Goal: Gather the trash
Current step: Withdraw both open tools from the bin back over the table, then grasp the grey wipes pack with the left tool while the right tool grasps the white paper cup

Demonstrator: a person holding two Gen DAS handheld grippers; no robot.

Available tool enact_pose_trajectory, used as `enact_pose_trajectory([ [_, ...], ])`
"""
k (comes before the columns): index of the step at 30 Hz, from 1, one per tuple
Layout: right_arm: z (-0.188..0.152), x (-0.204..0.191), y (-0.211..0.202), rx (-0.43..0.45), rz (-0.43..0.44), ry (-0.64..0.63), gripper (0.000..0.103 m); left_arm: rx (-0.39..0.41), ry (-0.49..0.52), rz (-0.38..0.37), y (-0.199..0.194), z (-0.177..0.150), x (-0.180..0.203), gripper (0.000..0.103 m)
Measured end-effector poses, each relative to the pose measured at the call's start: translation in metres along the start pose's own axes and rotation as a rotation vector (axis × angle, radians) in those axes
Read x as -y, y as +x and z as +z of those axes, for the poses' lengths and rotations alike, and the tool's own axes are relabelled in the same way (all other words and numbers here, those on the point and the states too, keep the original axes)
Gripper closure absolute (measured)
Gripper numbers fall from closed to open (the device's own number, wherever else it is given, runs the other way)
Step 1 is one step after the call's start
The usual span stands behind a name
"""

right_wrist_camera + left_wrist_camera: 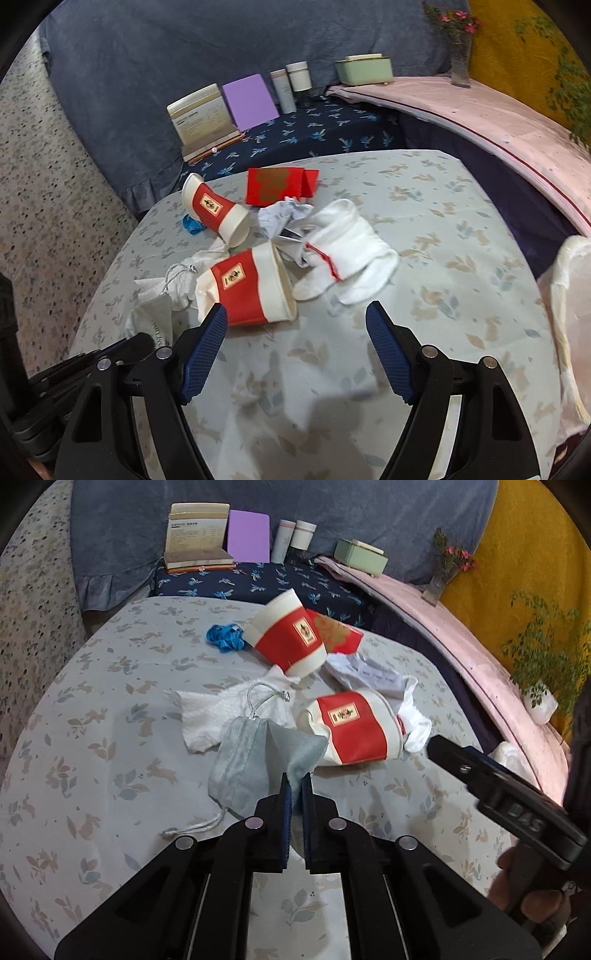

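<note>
Left gripper is clamped on a corner of the grey drawstring pouch; right gripper stands apart over bare tablecloth, holding nothing.

Collection looks barely begun: at twelve o'clock still lie two red-and-white paper cups, tissue, crumpled paper, a red envelope.

Only the right view shows the white socks fully, and a pale plastic bag at three o'clock.

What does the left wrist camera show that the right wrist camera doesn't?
Only the left wrist view shows the left hand-held gripper shut on the grey-blue drawstring cloth pouch, plus a potted green plant. Only the right wrist view shows the right hand-held gripper open over the floral tablecloth, holding nothing. Both show two red-and-white paper cups, the nearer one on its side, and the white sock.
</note>
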State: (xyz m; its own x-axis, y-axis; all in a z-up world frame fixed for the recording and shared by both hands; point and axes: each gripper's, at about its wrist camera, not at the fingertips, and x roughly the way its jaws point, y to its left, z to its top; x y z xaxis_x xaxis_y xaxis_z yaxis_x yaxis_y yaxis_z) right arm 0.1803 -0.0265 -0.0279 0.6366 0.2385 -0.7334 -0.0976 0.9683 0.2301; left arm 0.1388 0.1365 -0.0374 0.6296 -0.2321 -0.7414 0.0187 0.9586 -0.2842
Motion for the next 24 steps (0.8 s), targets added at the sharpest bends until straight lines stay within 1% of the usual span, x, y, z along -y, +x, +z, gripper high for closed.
enact_pose_trajectory([
  [5, 0.011, -0.008, 0.021, -0.02, 0.007, -0.028, 0.032, 0.02, -0.024, -0.011, -0.008, 0.008, -0.01, 0.098],
  [9, 0.017, -0.015, 0.038, -0.044, 0.008, -0.048, 0.036, 0.018, -0.029, -0.017, -0.007, 0.01, -0.015, 0.098],
  [12, 0.019, -0.019, 0.048, -0.06, 0.021, -0.053, 0.036, 0.011, -0.033, -0.019, -0.005, 0.01, -0.017, 0.098],
  [17, 0.013, -0.027, 0.061, -0.1, 0.044, -0.07, 0.048, 0.006, -0.031, -0.023, -0.003, 0.01, -0.019, 0.098],
  [20, 0.007, -0.032, 0.061, -0.113, 0.065, -0.078, 0.06, 0.003, -0.031, -0.023, -0.002, 0.009, -0.02, 0.098],
  [23, 0.003, -0.035, 0.056, -0.11, 0.091, -0.078, 0.068, -0.001, -0.029, -0.022, -0.001, 0.008, -0.018, 0.098],
  [24, 0.003, -0.036, 0.054, -0.109, 0.099, -0.077, 0.072, -0.002, -0.029, -0.022, -0.001, 0.008, -0.017, 0.098],
])
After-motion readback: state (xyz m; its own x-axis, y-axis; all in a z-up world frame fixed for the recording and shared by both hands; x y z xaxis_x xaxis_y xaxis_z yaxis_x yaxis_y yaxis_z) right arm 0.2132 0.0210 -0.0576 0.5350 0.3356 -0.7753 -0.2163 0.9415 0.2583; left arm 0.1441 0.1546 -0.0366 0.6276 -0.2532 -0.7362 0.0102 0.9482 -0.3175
